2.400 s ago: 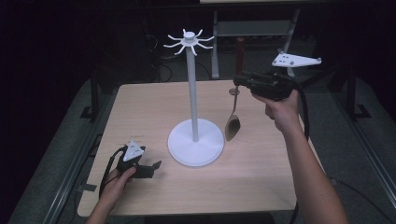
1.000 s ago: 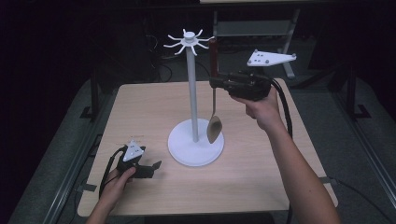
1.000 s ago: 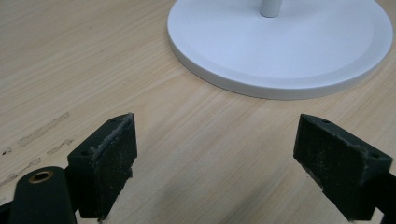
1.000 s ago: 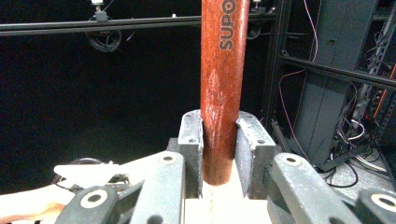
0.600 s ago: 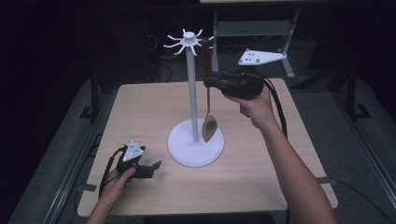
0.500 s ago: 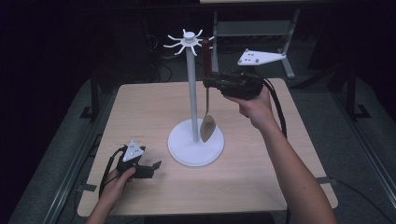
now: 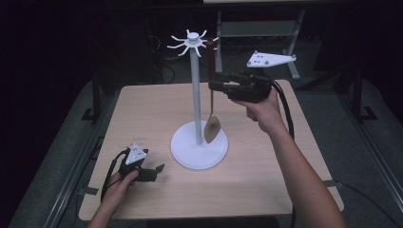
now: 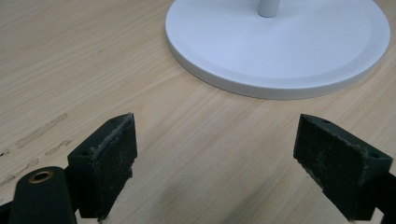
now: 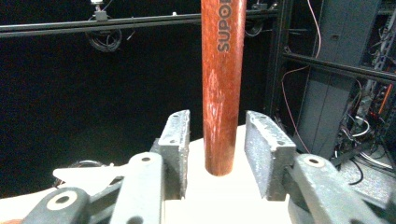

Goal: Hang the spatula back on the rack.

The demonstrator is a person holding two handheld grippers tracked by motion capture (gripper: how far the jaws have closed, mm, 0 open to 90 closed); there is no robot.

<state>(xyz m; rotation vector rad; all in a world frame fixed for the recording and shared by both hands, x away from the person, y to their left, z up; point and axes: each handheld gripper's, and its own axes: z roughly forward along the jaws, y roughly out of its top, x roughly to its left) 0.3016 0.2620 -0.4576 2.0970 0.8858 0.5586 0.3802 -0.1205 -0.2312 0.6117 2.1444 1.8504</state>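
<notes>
A white stand (image 7: 196,95) with a ring of hooks at its top rises from a round base (image 7: 187,154) in the middle of the table. A spoon with a red-brown wooden handle (image 7: 209,57) hangs beside the pole, its metal bowl (image 7: 212,128) just above the base. My right gripper (image 7: 212,84) is level at the handle. Its jaws have just been opening. The handle (image 9: 223,70) stands between the pads (image 9: 176,140) with a gap on each side. My left gripper (image 7: 157,171) rests on the table at the near left, open and empty (image 8: 217,154), facing the base (image 8: 289,51).
The wooden table (image 7: 142,109) has bare room to the left and right of the stand. Dark racks, rails and cables (image 9: 327,70) stand behind the table. A cable (image 7: 285,114) trails from the right gripper along the forearm.
The right hand carried the spoon left from the table's right side to the stand. Its jaws have since parted from the handle. The left hand has kept still.
</notes>
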